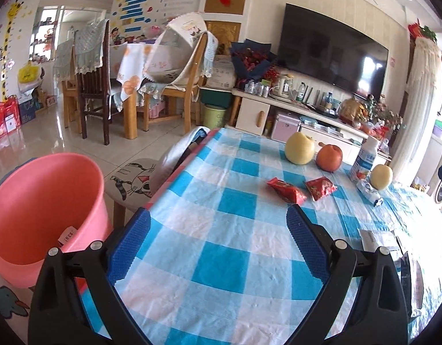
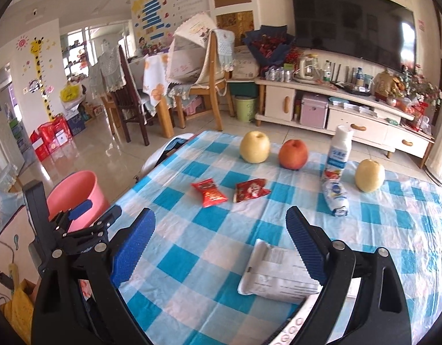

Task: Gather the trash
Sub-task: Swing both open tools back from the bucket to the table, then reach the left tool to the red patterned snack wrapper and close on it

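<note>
Two red wrappers (image 2: 208, 193) (image 2: 251, 190) lie side by side near the middle of the table (image 2: 192, 258), crinkled and flat, apart from each other. A crushed white bottle (image 2: 335, 195) lies on its side further right, just in front of an upright bottle (image 2: 337, 152), and a white flattened packet (image 2: 275, 273) sits closest, between the right gripper's (image 2: 221, 241) blue pads. All of it looks light and slippery, foil and thin plastic that gives under pressure.

Both tools are spread wide and empty: the right gripper hangs over the packet without pressing it, and the left gripper (image 1: 218, 238) hovers over bare checked cloth near the table's edge, nothing between its pads.

The risk, I'd say, is sorting wrong: two pears (image 2: 254, 146) (image 2: 369, 175) and an apple (image 2: 293, 154) stand just behind the trash, and the upright bottle may not be rubbish at all. A sweep at the crushed bottle could topple it. Flat wrappers may also slide on the cloth, or the cloth bunch up. The pink bin (image 1: 45, 215) stands off the table's left side, so a loose pinch could drop things short.
</note>
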Available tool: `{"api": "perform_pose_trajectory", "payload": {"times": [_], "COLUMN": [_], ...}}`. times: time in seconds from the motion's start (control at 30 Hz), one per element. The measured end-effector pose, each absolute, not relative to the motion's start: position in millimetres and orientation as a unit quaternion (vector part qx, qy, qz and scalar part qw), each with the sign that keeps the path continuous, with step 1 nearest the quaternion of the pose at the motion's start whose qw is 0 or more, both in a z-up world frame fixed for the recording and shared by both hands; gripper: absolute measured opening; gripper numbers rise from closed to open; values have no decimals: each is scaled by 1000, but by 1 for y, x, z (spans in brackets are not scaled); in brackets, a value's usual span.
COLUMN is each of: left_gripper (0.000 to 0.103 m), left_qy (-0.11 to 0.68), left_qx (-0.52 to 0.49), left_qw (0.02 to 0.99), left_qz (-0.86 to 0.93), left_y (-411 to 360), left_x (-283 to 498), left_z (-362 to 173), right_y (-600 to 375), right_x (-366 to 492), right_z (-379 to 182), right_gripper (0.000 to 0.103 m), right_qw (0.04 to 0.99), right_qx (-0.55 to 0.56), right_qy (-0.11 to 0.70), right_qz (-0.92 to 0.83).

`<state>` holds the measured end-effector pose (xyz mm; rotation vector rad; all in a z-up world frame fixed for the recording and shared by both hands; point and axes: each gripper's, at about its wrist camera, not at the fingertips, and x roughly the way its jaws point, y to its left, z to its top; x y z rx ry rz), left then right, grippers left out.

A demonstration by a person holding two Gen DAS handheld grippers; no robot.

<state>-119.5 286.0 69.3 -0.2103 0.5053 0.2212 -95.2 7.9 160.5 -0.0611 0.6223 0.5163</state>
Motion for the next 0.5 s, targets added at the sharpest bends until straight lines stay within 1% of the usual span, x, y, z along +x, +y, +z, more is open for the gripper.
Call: {"api": "perform_pose_trajectory", "payload": {"times": [0.2,0.27,0.5], "left_gripper": [96,96,96], "left_qy": [264,268,282], "left_qx": [-95,-91,-64], "left_qw": [956,956,956], "left_qz": [82,72,42], "left_y": [268,261,236], "left_x": [-111,-108,-97], "left_z": [67,66,62], "right_y": [-26,-42,-109], "right_x": [-91,-87,-63], "right_z": [169,170,173], "right_gripper": [92,94,94], "right_qw": [935,938,947], "right_qx": [-27,-15,44], "right_qy": [279,277,285], "right_qz": [218,207,143]}}
